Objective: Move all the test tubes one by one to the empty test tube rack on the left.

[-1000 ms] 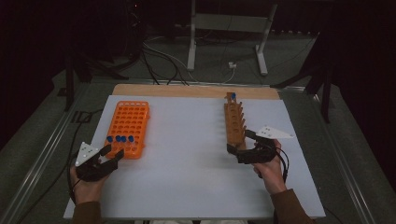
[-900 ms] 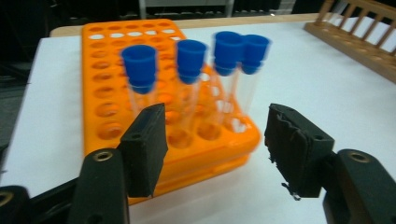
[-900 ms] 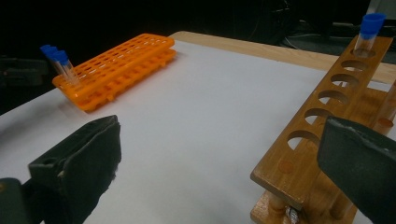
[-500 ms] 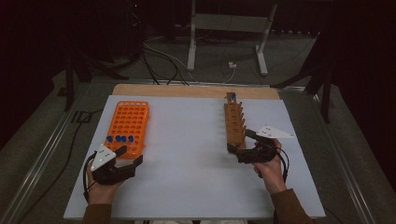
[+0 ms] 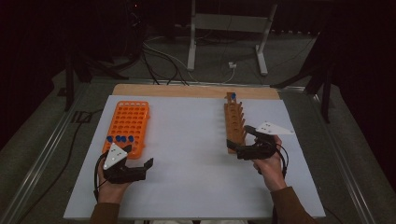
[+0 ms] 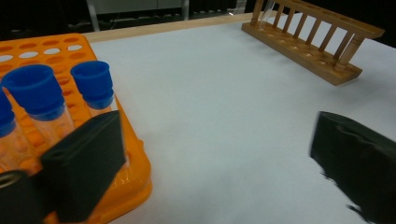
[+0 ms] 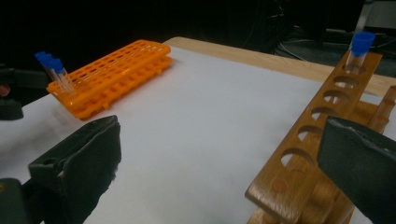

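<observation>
Your left gripper (image 5: 142, 169), jaws wide, sits lower left beside the orange rack (image 5: 128, 122) with its blue-capped tubes (image 5: 119, 138). Your right gripper (image 5: 238, 150), also wide, touches the wooden rack (image 5: 233, 121) right of centre.

Left gripper (image 5: 140, 169) farther right, inward.
</observation>
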Demonstrator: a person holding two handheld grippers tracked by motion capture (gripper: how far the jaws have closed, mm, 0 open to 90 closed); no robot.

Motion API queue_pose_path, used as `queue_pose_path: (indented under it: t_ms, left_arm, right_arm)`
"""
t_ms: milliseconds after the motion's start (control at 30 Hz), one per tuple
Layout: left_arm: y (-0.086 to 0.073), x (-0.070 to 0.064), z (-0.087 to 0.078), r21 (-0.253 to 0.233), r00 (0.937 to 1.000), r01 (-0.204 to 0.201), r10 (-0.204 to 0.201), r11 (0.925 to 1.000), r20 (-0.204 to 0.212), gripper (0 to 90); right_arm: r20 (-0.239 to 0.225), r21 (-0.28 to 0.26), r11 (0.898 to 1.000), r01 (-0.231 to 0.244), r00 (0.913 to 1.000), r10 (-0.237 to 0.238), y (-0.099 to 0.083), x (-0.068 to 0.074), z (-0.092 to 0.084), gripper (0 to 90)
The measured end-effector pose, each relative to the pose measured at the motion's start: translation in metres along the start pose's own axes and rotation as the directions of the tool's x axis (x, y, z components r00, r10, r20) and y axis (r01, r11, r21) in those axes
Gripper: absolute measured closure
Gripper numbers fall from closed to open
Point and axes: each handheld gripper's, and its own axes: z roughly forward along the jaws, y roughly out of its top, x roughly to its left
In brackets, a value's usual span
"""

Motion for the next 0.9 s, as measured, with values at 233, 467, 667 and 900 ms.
queue_pose_path:
  t_ms: [233,467,667,900]
  left_arm:
    - [-0.001,-0.002,0.003,0.005,0.9999,-0.007,0.007,1.0,0.008,0.6]
    - [-0.003,-0.005,0.007,0.012,0.9997,-0.024,0.024,0.9996,0.003,0.6]
    - [-0.004,-0.006,0.01,0.027,0.9995,-0.029,0.029,0.9992,0.013,0.6]
    - [-0.005,-0.006,0.011,0.033,0.9995,-0.031,0.03,0.999,0.009,0.7]
  right_arm:
    - [0.007,-0.012,1.0,-0.008,0.9999,0.008,0.014,-0.006,0.006,0.0]
    - [0.044,-0.017,1.0,-0.017,0.9989,0.018,0.03,-0.018,0.013,0.0]
    - [0.076,-0.009,1.0,-0.02,0.9969,0.021,0.049,-0.031,0.023,0.0]
    - [0.139,-0.023,1.0,-0.016,0.9901,0.019,0.064,-0.05,0.044,0.0]
